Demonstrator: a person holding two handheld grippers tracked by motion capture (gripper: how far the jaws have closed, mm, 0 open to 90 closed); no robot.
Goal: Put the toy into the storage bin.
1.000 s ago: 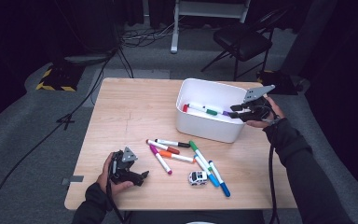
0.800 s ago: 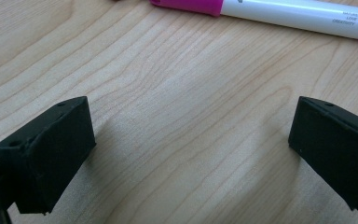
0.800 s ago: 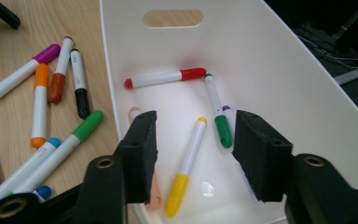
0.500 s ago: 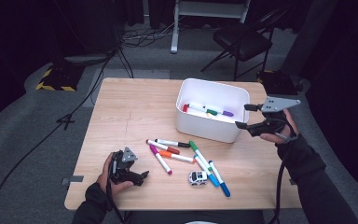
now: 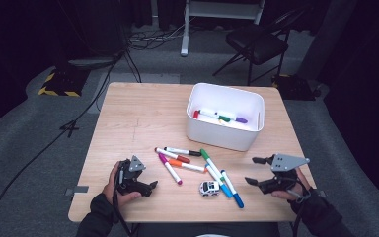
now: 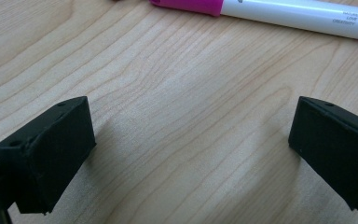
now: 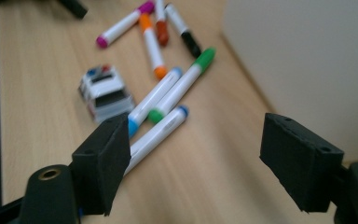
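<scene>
Several coloured markers lie loose mid-table: green (image 5: 209, 162), pink (image 5: 170, 169), orange (image 5: 185, 165) and blue (image 5: 232, 182). A small toy police car (image 5: 209, 188) sits beside them. My right gripper (image 5: 251, 171) hovers at the front right, pointing left at the markers. Its jaws have just been opening and stand open with nothing between them. In the right gripper view (image 7: 200, 163) it looks over the blue (image 7: 156, 133) and green (image 7: 182, 84) markers and the car (image 7: 105, 93). My left gripper (image 5: 148, 177) rests open at the front left, the pink marker (image 6: 270, 11) just beyond its jaws.
A white bin (image 5: 225, 136) at the back right of the wooden table (image 5: 138, 118) holds a few markers (image 5: 219, 116). Its wall (image 7: 307, 60) is close on the right in the right gripper view. A folding chair (image 5: 256, 42) and cables lie beyond the table.
My right gripper has come away from the bin's right edge, down and toward the table's front right, and its jaws have opened. The left gripper has stayed put.
</scene>
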